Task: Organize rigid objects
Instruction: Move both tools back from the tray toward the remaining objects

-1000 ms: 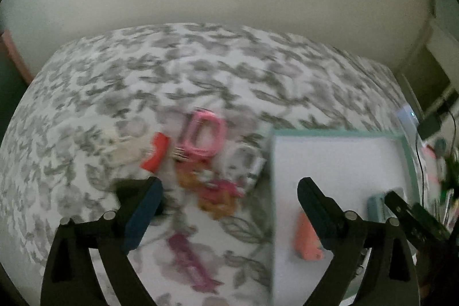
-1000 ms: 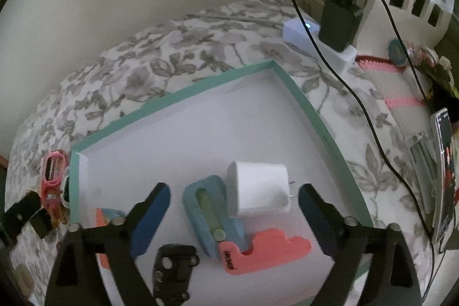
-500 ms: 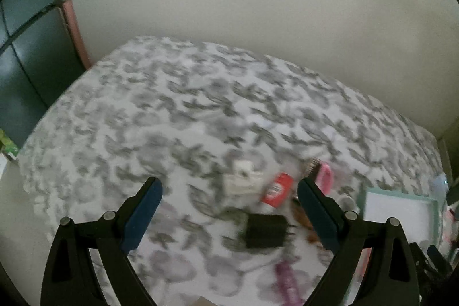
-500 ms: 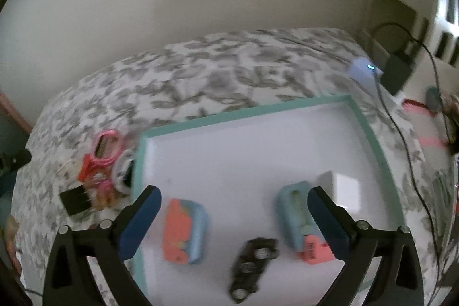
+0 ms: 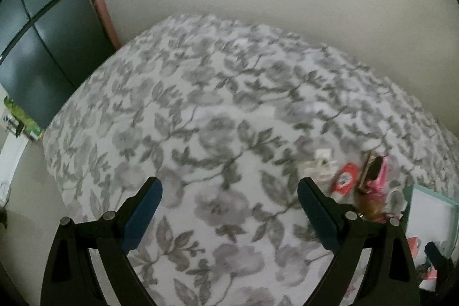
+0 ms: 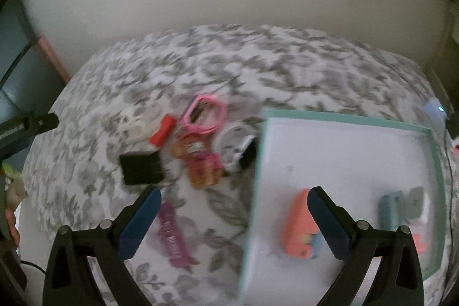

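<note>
I take the shallow white tray with the teal rim [image 6: 347, 116] as my landmark. Inside it, near its left wall, lies a coral and blue block [image 6: 301, 225]; toward its right wall sit a pale blue case [image 6: 391, 210] and a grey-white piece [image 6: 416, 198], both too blurred to name more closely. A second ago my right gripper [image 6: 232, 222] hung over those pieces deep inside the tray; now it straddles the tray's left wall, one finger over the tray floor, the other over the grey floral bedspread [image 6: 200, 62]. Its jaws stand as wide as they go and nothing is between them, so I judge the last piece is delivered and I am heading back for another.

What remains lies in a loose pile left of the tray: a flat black rectangular charger [image 6: 142, 169], a small red block [image 6: 162, 131], a pink oval loop [image 6: 205, 113], an orange and pink toy figure [image 6: 200, 162], a white ring [image 6: 233, 145] just beside the tray wall, a cream-white plastic piece [image 6: 133, 125], and, nearer to me, a purple flat strip [image 6: 172, 237]. So most of the sorting is still ahead.

My left gripper [image 5: 229, 217] has swung well away from the tray, which now shows only at the right edge of its view. It is open wide too, empty, with bare bedspread between its fingers.
</note>
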`<state>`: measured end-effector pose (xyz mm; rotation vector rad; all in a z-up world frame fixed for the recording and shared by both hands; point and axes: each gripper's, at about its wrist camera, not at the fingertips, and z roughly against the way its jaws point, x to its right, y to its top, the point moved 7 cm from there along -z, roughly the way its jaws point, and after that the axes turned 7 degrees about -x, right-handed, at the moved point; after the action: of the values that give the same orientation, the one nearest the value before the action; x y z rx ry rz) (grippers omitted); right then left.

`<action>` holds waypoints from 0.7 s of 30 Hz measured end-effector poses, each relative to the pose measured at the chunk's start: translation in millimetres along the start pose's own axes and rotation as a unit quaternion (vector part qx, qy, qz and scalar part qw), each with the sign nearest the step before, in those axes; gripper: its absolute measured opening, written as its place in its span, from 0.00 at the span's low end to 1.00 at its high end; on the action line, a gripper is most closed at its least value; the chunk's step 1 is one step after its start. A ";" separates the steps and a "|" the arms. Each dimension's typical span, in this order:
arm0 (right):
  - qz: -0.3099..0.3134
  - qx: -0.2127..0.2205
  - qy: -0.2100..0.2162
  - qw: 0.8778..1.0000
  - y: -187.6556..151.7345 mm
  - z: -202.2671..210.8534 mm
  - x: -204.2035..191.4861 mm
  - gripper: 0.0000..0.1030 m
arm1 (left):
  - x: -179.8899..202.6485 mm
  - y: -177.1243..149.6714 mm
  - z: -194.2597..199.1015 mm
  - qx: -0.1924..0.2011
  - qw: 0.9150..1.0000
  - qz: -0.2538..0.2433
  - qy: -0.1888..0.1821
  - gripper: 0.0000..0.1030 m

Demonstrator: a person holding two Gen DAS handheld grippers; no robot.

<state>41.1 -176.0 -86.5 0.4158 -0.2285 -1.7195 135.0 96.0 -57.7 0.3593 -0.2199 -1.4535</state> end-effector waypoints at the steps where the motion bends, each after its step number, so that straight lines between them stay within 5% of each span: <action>1: 0.008 -0.007 0.001 1.000 -2.6 -4.5 -7.2 1.00 | -1.3 -1.9 -3.5 -0.008 1.000 0.002 0.001 0.93; 12: 0.038 -0.055 0.002 0.998 -23.3 -39.0 -31.7 1.00 | 25.5 -34.0 -61.6 -0.115 0.993 -0.028 -0.016 0.93; 21: 0.065 -0.075 -0.006 0.995 -31.2 -49.4 -40.0 1.00 | 35.1 -34.6 -63.8 -0.128 0.991 -0.017 -0.044 0.93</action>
<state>38.3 -127.0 -137.5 0.2748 -0.1319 -1.5995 129.8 65.3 -132.1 0.0910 -0.0971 -1.5118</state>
